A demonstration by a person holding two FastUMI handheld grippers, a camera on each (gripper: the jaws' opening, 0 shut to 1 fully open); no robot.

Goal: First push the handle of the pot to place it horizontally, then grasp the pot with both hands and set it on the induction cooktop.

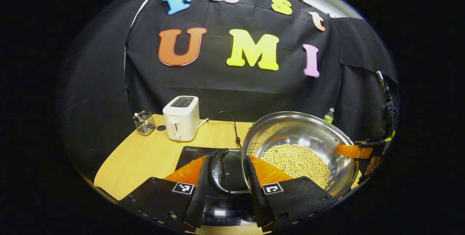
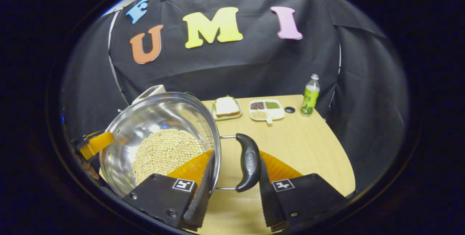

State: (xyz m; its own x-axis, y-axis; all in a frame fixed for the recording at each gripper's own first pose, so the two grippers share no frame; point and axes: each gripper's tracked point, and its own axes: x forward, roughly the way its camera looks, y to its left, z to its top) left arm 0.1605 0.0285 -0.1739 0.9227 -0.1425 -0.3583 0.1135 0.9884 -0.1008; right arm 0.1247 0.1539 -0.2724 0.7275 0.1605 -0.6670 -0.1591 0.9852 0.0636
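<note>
A steel pot (image 1: 290, 129) holding pale beans (image 1: 296, 160) hangs tilted over the black induction cooktop (image 1: 192, 154). My left gripper (image 1: 229, 162) is shut on the pot's black side handle (image 1: 218, 171), one finger outside the handle, the other inside the rim. In the right gripper view the pot (image 2: 152, 118) sits to the left. My right gripper (image 2: 237, 158) is shut on the opposite black handle (image 2: 249, 162) in the same way. Each gripper's orange finger shows across the pot: the right gripper (image 1: 358, 151) and the left gripper (image 2: 95, 143).
On the wooden table (image 2: 308, 148), a white toaster (image 1: 181, 117) with its cable (image 1: 232, 122) and a glass holder (image 1: 144, 123) stand at the back left. A sandwich plate (image 2: 226, 108), a divided tray (image 2: 267, 109) and a green bottle (image 2: 310, 95) stand at the back right.
</note>
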